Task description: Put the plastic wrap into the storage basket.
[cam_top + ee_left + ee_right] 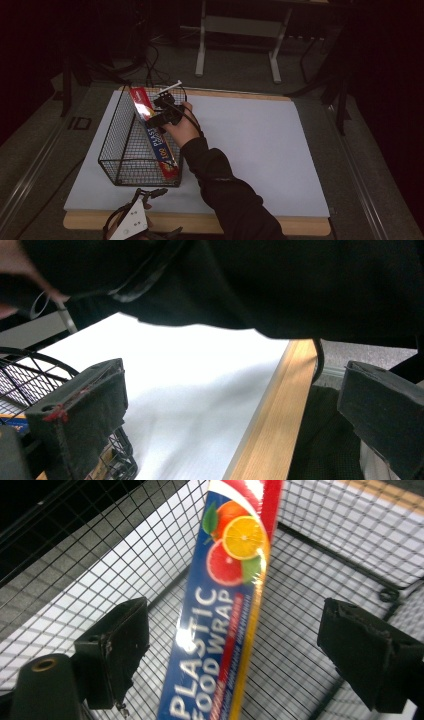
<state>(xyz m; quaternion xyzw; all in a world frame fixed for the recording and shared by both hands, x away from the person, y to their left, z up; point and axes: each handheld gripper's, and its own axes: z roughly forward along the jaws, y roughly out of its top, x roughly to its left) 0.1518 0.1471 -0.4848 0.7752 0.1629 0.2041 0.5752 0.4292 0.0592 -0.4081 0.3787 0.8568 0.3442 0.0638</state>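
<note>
On the white table [250, 150], I see the wire basket [116, 150] with the plastic wrap box [215, 630] leaning inside, so my right gripper [235, 645] stands released around it; left gripper [225, 410] idles, released, at the near edge.

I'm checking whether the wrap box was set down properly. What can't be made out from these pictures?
- Plastic wrap box, high view: whether it touches the open right tongs; the hand hides this.
- Box's lower end, right gripper view: cut off by the bottom edge.
- Wire basket, left gripper view: mostly hidden behind the left tongs.
</note>
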